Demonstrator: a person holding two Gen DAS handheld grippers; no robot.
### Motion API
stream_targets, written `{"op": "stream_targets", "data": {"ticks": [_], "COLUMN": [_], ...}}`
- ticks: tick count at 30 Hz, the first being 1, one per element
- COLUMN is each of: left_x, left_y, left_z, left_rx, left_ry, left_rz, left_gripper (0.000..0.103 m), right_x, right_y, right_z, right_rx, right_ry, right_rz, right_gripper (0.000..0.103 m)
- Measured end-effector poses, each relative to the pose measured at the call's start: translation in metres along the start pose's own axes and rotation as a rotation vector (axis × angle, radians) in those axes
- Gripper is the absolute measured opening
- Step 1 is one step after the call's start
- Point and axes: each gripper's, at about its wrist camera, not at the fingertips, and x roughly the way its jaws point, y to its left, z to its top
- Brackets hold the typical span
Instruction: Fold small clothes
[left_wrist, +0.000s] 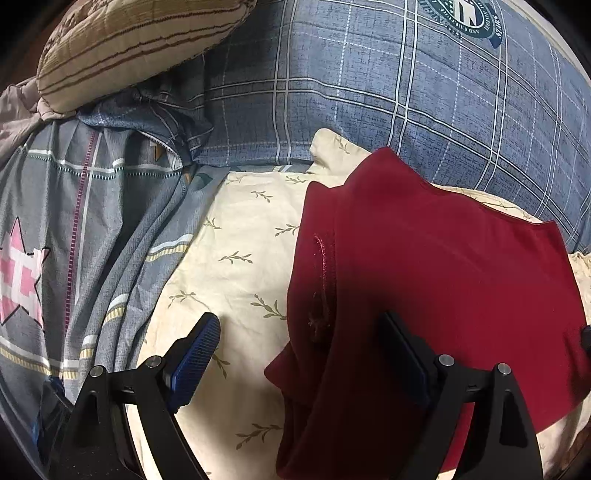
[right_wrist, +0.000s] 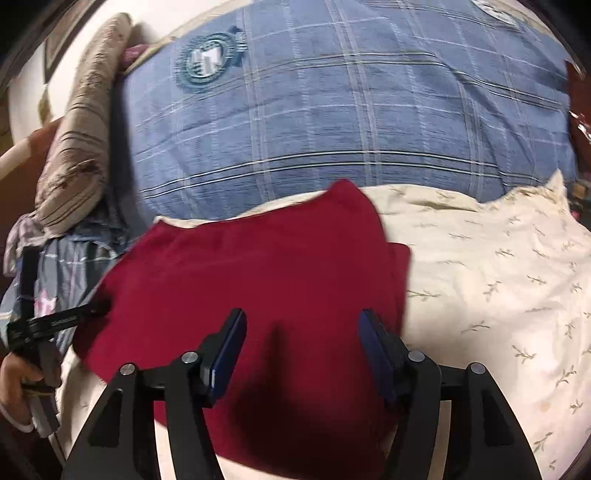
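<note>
A dark red garment (left_wrist: 436, 266) lies folded on the cream bedsheet (left_wrist: 236, 258), with layered edges along its left side. My left gripper (left_wrist: 299, 332) is open and wide. Its left fingertip (left_wrist: 207, 332) hovers over bare sheet, and its right one is over the red cloth, so the garment's left edge runs between them with nothing pinched. In the right wrist view the same red garment (right_wrist: 258, 273) fills the middle. My right gripper (right_wrist: 303, 321) stands open just above its near part, with no cloth between the pads. The left gripper (right_wrist: 55, 321) shows at the garment's left edge, held by a hand (right_wrist: 14, 373).
A big blue plaid pillow (right_wrist: 332, 122) lies behind the garment. A grey patterned quilt with a pink star (left_wrist: 55, 240) is bunched at the left, and a brown striped cushion (left_wrist: 122, 48) sits above it. Cream sheet with leaf sprigs (right_wrist: 498, 295) extends to the right.
</note>
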Motion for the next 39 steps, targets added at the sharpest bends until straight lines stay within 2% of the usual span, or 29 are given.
{"op": "stream_targets", "data": {"ticks": [5, 8, 11, 16, 20, 23, 28, 34, 39], "left_x": [0.001, 0.001, 0.001, 0.002, 0.008, 0.007, -0.001, -0.004, -0.002], "left_y": [0.002, 0.002, 0.001, 0.001, 0.017, 0.024, 0.026, 0.03, 0.032], "left_z": [0.001, 0.001, 0.002, 0.002, 0.001, -0.001, -0.008, -0.009, -0.009], "left_rx": [-0.018, -0.024, -0.026, -0.041, -0.147, -0.183, -0.142, -0.131, -0.129], "left_ry": [0.012, 0.019, 0.024, 0.036, 0.096, 0.114, 0.122, 0.121, 0.118], "left_rz": [-0.013, -0.017, -0.015, -0.025, -0.117, -0.151, -0.163, -0.175, -0.184], "left_gripper": [0.088, 0.088, 0.088, 0.088, 0.088, 0.088, 0.088, 0.089, 0.091], "right_x": [0.013, 0.022, 0.024, 0.027, 0.04, 0.065, 0.114, 0.172, 0.212], "right_y": [0.023, 0.038, 0.046, 0.057, 0.079, 0.11, 0.175, 0.224, 0.254], "right_z": [-0.009, -0.014, -0.013, -0.009, 0.005, 0.026, 0.061, 0.074, 0.067], "right_rx": [-0.062, -0.131, -0.151, -0.108, -0.091, -0.085, -0.126, -0.166, -0.285], "right_ry": [0.047, 0.064, 0.074, 0.095, 0.15, 0.234, 0.297, 0.44, 0.54], "right_rz": [0.052, 0.015, 0.009, 0.089, 0.177, 0.271, 0.327, 0.307, 0.233], "right_gripper": [0.066, 0.073, 0.074, 0.076, 0.076, 0.083, 0.083, 0.083, 0.086]}}
